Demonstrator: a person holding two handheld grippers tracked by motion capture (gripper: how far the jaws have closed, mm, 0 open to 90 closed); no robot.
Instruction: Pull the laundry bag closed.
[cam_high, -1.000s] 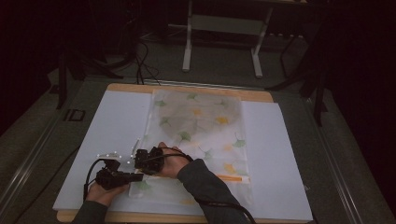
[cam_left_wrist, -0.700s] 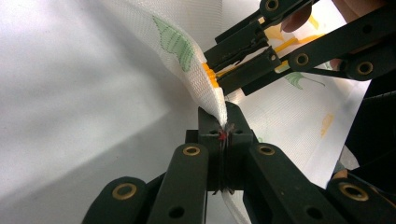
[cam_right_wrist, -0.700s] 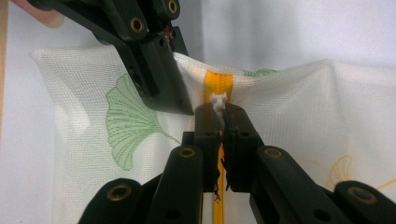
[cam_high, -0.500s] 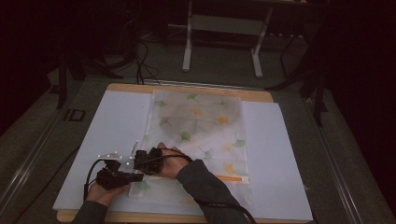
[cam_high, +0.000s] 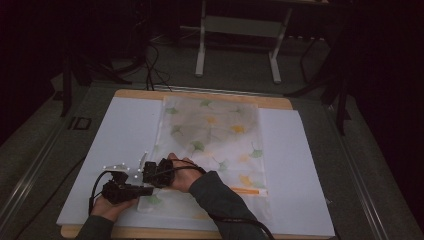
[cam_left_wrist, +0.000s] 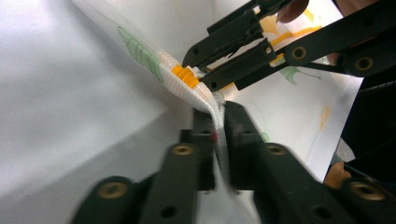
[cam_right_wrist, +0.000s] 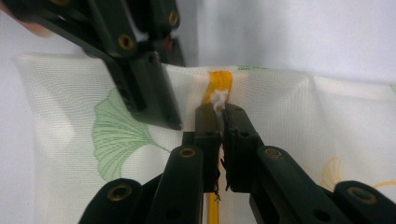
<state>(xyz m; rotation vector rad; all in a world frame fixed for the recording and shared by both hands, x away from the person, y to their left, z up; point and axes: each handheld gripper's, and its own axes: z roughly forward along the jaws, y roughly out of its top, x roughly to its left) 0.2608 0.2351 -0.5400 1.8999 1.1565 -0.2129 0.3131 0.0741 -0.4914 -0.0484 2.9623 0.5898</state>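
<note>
Left gripper view | left gripper (cam_left_wrist: 219, 122) pinches mesh bag (cam_left_wrist: 154, 65) edge, anchoring it | right gripper (cam_right_wrist: 221, 112) clamps orange zipper (cam_right_wrist: 218, 84) pull to slide it

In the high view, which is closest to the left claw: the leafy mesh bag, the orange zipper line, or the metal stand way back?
1. Leafy mesh bag: its near corner is in the left claw.
2. Orange zipper line: to the right, near the front edge.
3. Metal stand: far back, beyond the table.

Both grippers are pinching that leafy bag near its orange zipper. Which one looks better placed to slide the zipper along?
Probably the right gripper: it pinches the white zipper pull, while the left gripper clamps the bag.
</note>
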